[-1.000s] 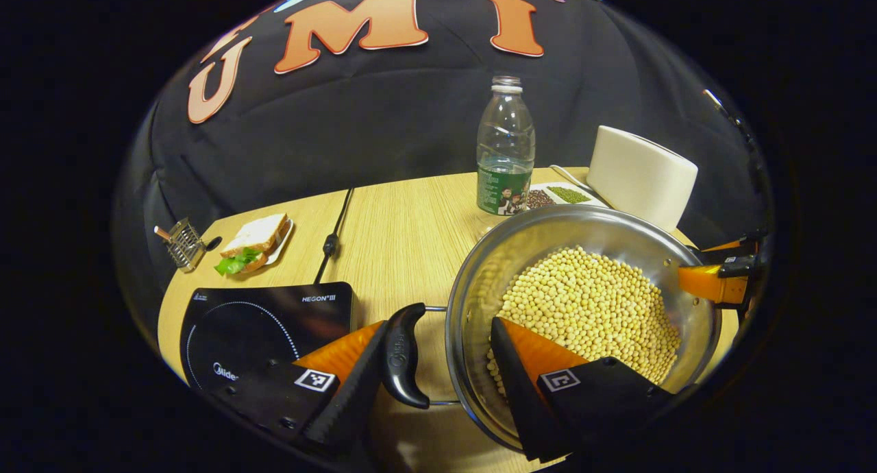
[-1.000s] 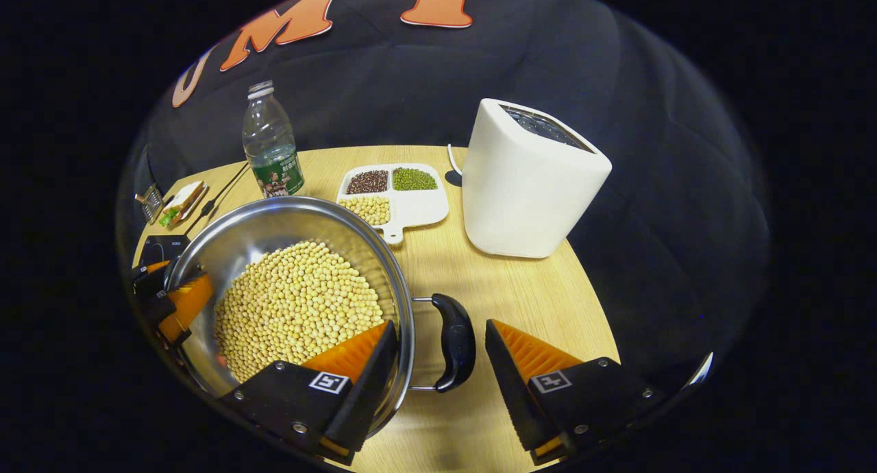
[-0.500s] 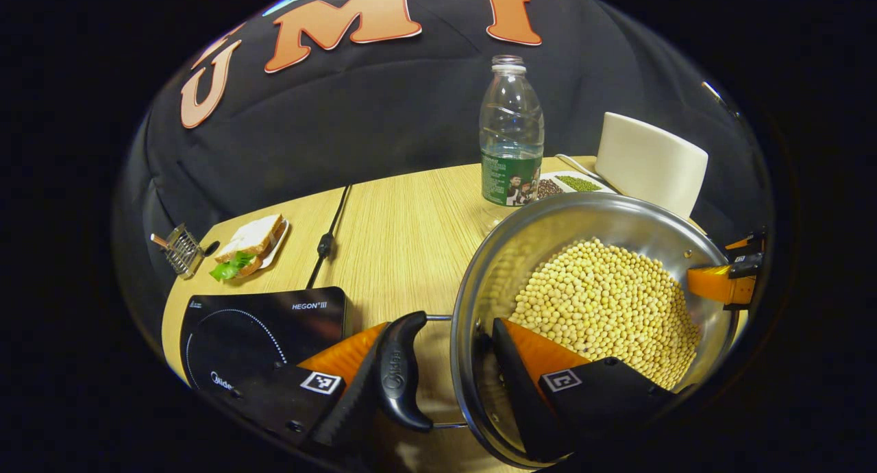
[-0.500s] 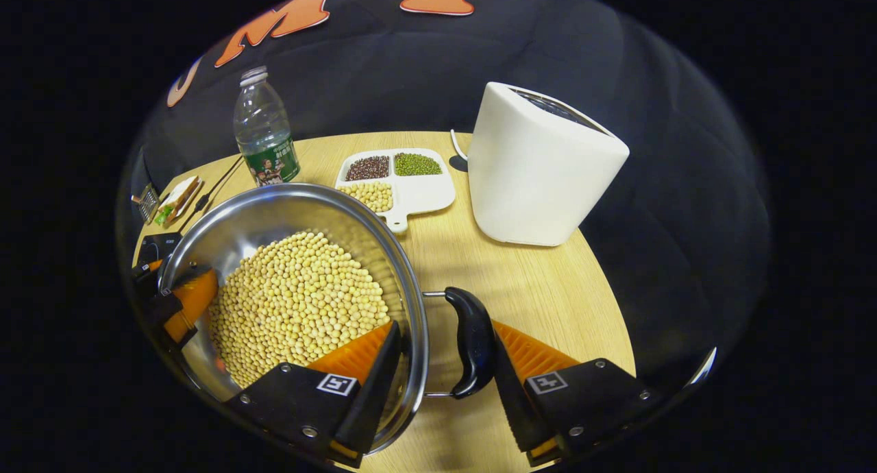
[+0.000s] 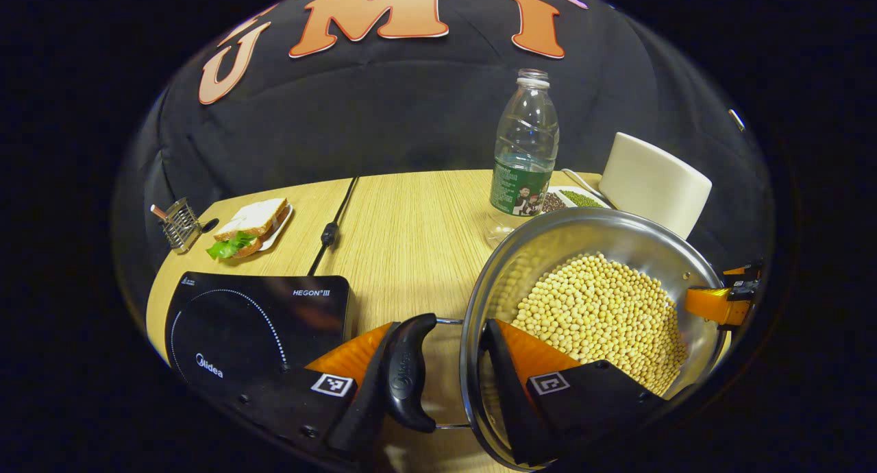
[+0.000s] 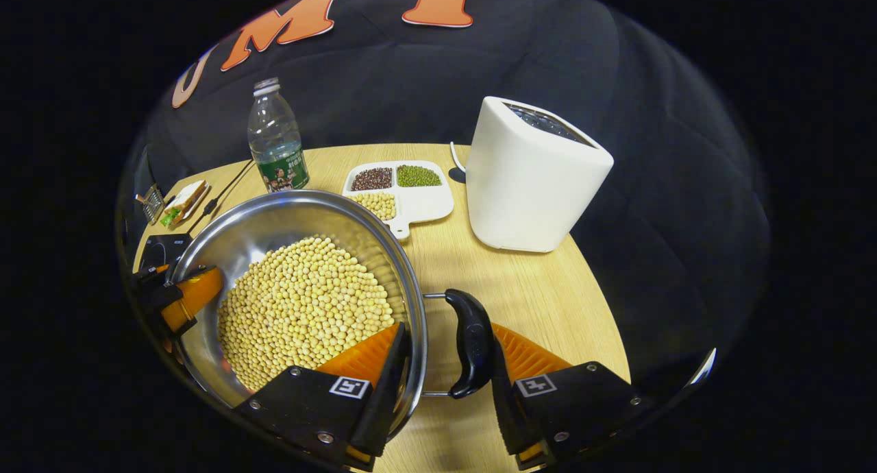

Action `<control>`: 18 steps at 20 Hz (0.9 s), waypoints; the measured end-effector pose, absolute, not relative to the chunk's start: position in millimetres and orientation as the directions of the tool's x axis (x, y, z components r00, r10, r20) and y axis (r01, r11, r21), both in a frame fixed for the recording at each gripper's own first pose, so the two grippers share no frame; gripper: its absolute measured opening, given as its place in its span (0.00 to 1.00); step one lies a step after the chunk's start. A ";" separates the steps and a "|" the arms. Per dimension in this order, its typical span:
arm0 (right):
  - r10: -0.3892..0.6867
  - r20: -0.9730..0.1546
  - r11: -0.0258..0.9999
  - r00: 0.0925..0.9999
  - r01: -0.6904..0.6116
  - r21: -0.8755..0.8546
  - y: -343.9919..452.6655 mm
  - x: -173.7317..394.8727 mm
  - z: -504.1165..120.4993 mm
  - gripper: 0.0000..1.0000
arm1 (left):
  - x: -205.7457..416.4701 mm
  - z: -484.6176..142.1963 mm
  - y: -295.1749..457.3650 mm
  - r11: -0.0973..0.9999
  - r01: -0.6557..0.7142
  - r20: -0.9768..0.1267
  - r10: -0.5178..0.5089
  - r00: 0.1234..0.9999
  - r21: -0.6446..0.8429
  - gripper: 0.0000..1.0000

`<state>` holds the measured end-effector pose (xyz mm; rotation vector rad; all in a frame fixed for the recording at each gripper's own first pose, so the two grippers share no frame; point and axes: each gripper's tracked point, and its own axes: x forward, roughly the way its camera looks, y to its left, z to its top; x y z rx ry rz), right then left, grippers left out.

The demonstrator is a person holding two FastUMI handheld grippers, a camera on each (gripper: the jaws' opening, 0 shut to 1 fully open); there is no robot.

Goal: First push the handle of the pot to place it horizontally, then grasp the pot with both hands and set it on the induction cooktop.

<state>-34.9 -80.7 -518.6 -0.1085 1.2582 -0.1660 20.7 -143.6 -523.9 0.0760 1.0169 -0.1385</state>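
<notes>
Black cloth backs a pale wooden table [image 5: 404, 212], and we work over its near edge. Lower right in the left gripper view sits the steel pot [image 5: 527, 253], heaped with soybeans [image 5: 603, 308]. Our left gripper [image 5: 438, 370] is clamped across the pot's side: one finger presses the outer face of the black handle [image 5: 405, 373], the other reaches inside the wall among the beans. At the lower left of that frame lies the black induction cooktop [image 5: 253, 315], just beside the gripper and apart from the pot. Beyond it, at the left edge, we see a sandwich [image 5: 248, 226] on a small plate and a little wire rack [image 5: 179, 223]. A black cord [image 5: 330, 233] runs up the table's middle. A clear plastic bottle [image 5: 524, 151] stands upper right, with a white appliance [image 5: 654, 182] to its right.

Over in the right gripper view, the pot [image 6: 274, 219] fills the lower left. Our right gripper [image 6: 445, 363] pinches the opposite side likewise: one finger inside the rim, the other against the second black handle [image 6: 469, 343]. Centre frame, behind the pot, rests a white divided tray [image 6: 428, 202] holding dark, green and yellow beans. At the far left edge of this view the left gripper [image 6: 181, 298] shows at the pot's other rim.

We cannot tell whether the pot's base touches the table.
</notes>
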 end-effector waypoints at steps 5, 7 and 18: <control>-0.179 -0.918 0.984 0.353 0.082 -0.161 -76.9 -29.8 -490.0 0.63 | 27.9 -487.1 -136.8 0.988 0.155 -0.811 -0.075 0.580 0.019 0.78; -0.172 -0.915 0.985 0.366 0.073 -0.156 -72.0 -30.1 -480.2 0.63 | 26.2 -473.9 -128.6 0.989 0.144 -0.802 -0.069 0.593 0.021 0.75; -0.075 -0.895 0.996 0.441 -0.005 -0.086 0.8 -19.5 -431.9 0.63 | 10.9 -400.2 -47.7 0.994 0.064 -0.748 0.025 0.663 0.090 0.78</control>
